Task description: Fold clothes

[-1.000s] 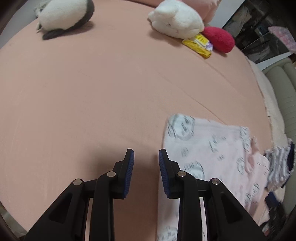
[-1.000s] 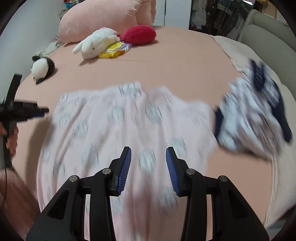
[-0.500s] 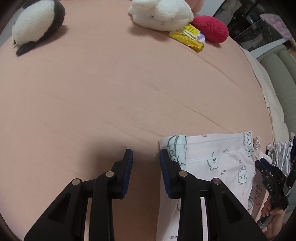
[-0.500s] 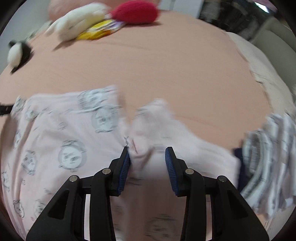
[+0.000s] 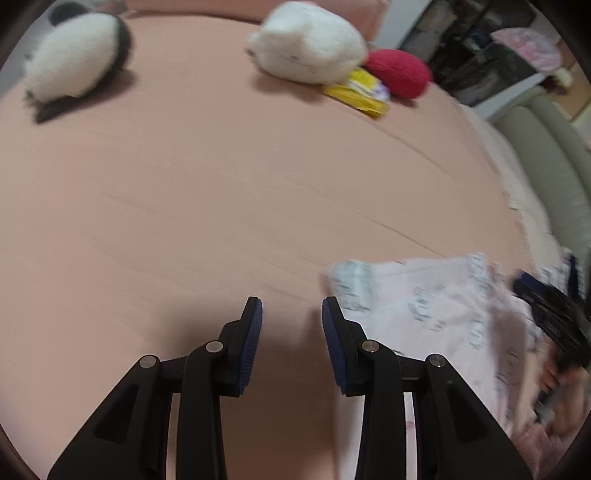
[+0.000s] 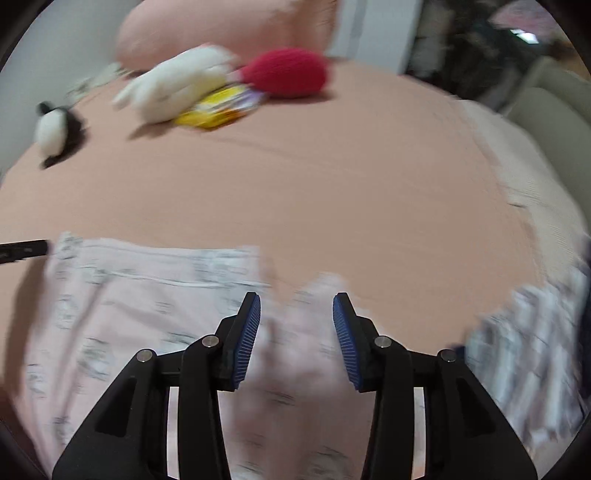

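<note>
Hovering over the bed (image 5: 221,206), the left hand-held gripper (image 5: 291,314) has its blue pads partly apart with only peach sheet between them; its jaws have just been opening a little. The corner of the pale pink printed garment (image 5: 443,317) lies just beside its right-hand finger, and I cannot tell whether they touch.

The right hand-held gripper (image 6: 296,308) hangs over the same garment (image 6: 129,306), jaws partly apart and just widened; a raised fold of the pink cloth sits between the pads, but the blur hides whether they press on it. The garment lies spread flat on the near part of the bed.

Just to its right sits a heap of striped clothing (image 6: 528,332). Well beyond, near a pink pillow (image 6: 221,26), rest a white plush toy (image 5: 310,40), a red cushion (image 5: 400,72), a yellow packet (image 5: 360,92) and a black-and-white plush (image 5: 74,55).
</note>
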A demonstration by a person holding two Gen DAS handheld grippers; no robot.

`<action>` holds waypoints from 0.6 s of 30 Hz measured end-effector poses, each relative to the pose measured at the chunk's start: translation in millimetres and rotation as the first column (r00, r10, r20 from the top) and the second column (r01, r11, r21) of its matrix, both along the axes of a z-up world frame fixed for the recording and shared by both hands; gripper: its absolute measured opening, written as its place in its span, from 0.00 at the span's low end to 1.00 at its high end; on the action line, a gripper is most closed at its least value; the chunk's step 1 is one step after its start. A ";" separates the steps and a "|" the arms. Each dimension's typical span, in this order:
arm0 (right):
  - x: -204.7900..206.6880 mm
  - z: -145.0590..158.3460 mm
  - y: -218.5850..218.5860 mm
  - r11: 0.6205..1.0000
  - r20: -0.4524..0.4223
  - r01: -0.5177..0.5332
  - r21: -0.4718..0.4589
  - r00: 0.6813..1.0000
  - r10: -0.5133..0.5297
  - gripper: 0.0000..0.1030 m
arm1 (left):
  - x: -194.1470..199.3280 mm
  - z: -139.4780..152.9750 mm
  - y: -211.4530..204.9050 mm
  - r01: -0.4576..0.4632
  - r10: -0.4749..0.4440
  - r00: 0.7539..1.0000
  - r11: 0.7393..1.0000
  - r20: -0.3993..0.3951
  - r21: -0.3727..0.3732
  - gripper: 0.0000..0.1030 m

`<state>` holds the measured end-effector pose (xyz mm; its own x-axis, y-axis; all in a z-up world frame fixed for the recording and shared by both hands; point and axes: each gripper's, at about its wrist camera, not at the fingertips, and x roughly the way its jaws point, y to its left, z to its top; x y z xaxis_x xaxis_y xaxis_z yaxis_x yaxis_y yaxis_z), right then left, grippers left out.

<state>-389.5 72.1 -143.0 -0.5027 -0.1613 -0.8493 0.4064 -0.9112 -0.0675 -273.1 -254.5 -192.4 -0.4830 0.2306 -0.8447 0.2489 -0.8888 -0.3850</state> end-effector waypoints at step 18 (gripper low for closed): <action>-46.7 -49.4 23.1 0.994 0.091 0.068 0.088 0.993 -0.076 0.46 | -12.5 -2.6 -1.9 -0.053 0.056 0.997 0.997 -0.059 0.050 0.35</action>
<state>-436.2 95.2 -192.4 -0.4280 -0.0532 -0.9022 0.3480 -0.9310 -0.1102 -285.6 -256.4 -195.0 -0.5452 0.2423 -0.8025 0.2716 -0.8546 -0.4426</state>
